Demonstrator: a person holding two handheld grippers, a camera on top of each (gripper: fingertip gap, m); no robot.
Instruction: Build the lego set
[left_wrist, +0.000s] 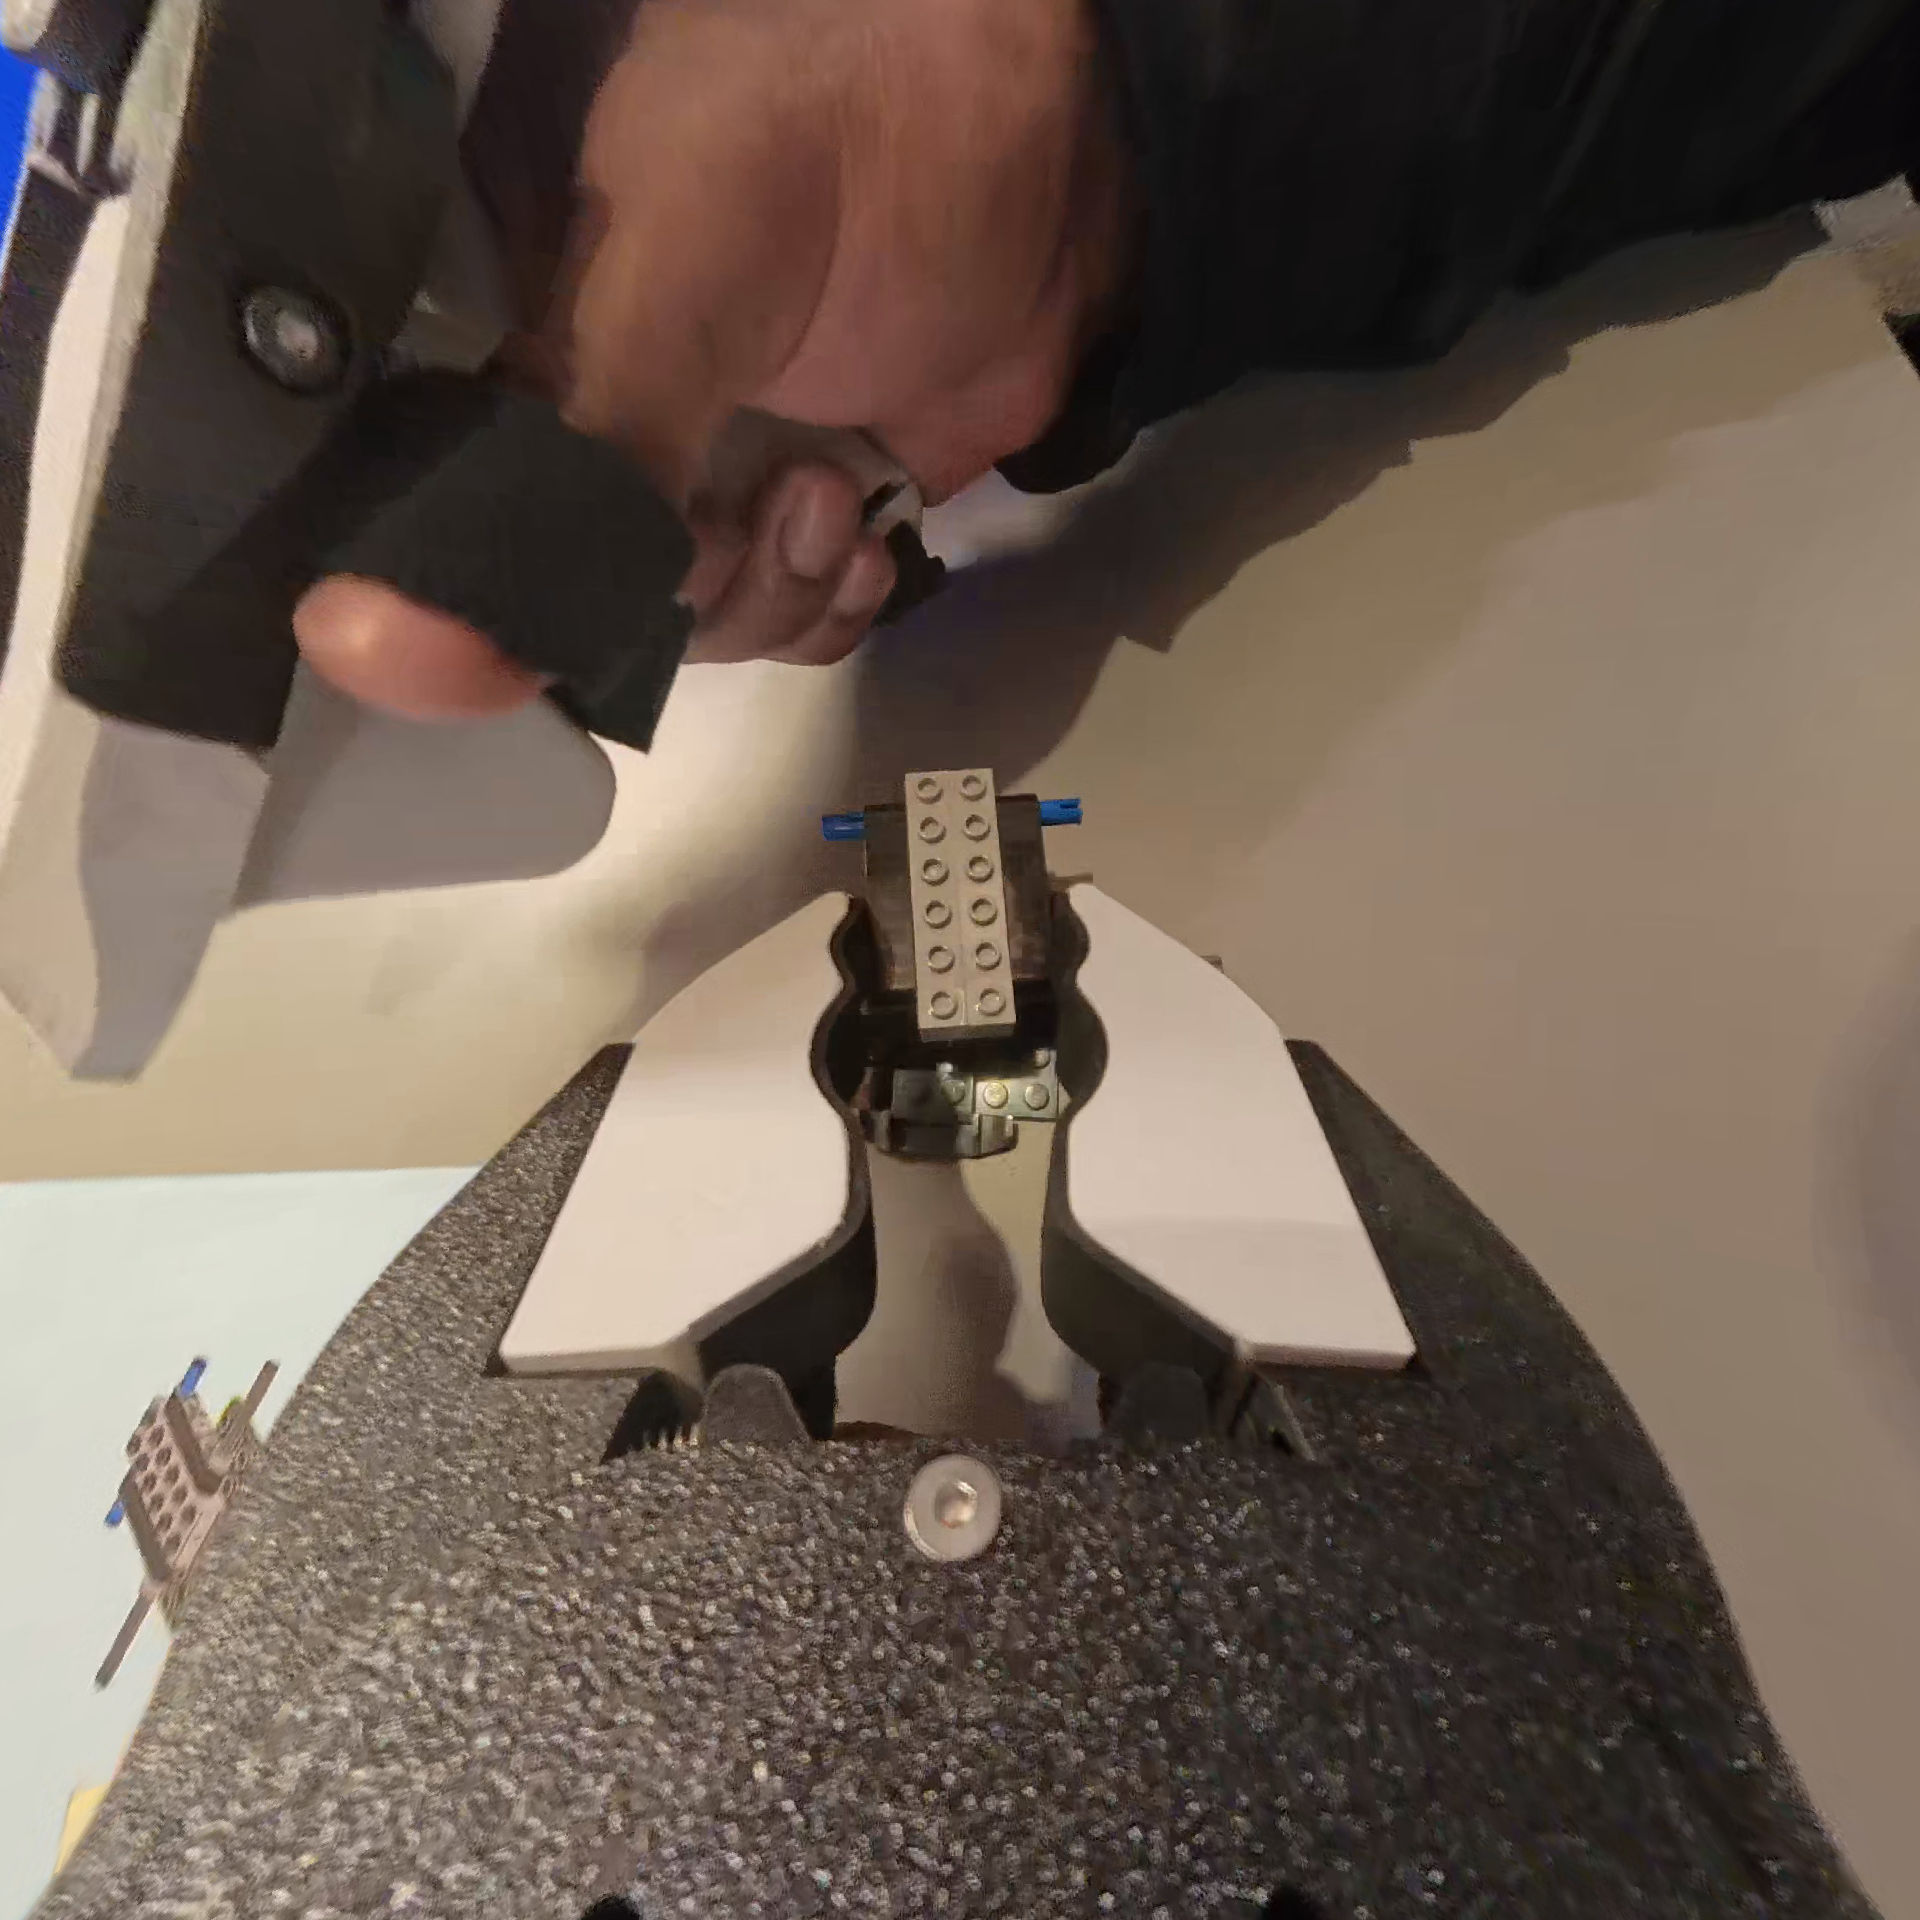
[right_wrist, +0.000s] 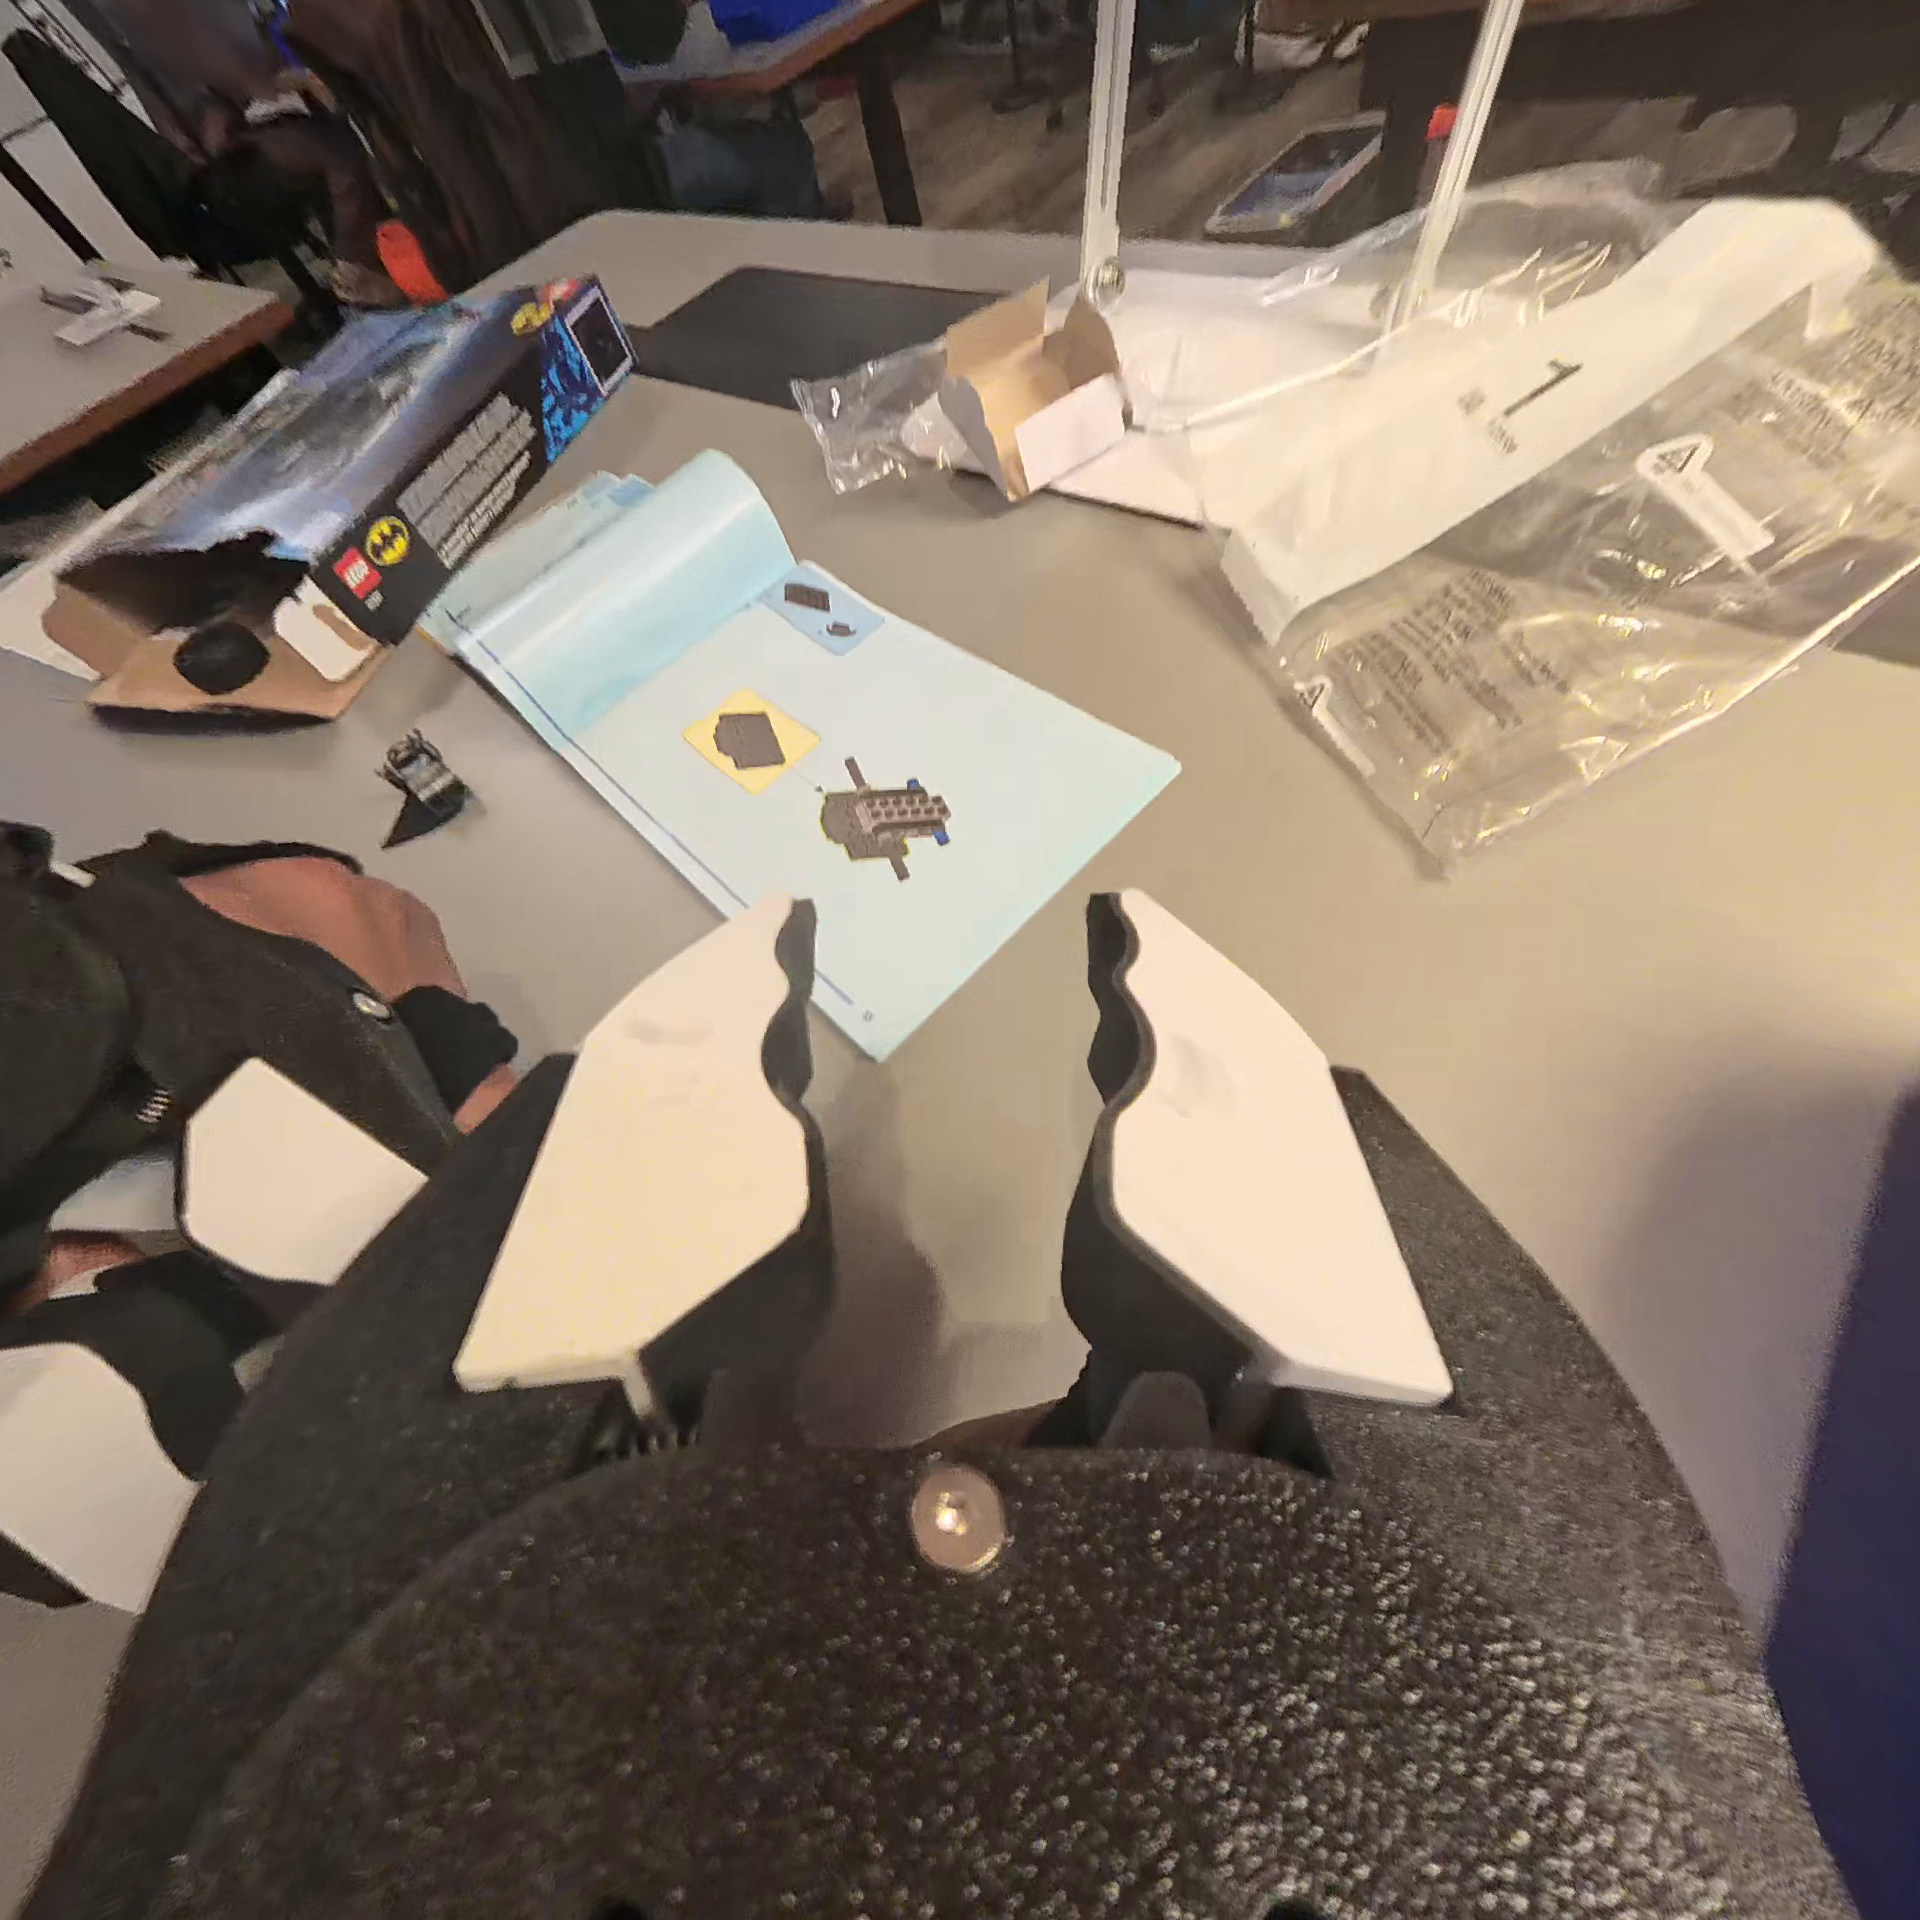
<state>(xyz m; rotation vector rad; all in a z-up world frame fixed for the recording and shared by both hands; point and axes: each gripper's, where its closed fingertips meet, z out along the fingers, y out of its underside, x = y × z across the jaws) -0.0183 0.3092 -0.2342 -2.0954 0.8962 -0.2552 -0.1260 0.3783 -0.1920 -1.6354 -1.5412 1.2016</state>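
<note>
The left gripper (left_wrist: 956, 914) is pinching a small brick model (left_wrist: 958, 904) between its jaws: a grey studded plate is sitting on a dark block, with blue pins (left_wrist: 844, 826) sticking out at either side of the far end. The pads are pressing on the dark sides, but most of the model is reaching out beyond the fingertips, so a sideways knock could be levering it loose or popping the grey plate off. The other gripper and the hand (left_wrist: 790, 343) holding it are looming close above the model, blurred, and a brush from them seems the likeliest cause of such a knock.

The right gripper (right_wrist: 948, 935) is hovering over the bench (right_wrist: 1351, 987) with its jaws spread wide and nothing between them, just above the near corner of the open pale-blue booklet (right_wrist: 831, 727). If it is dropping lower, the tips could be catching and creasing the page. A small dark piece (right_wrist: 424, 784) is lying loose on the bench beside the torn box (right_wrist: 343, 488), and the crinkled clear bag (right_wrist: 1579, 582) is lying well to the right.
</note>
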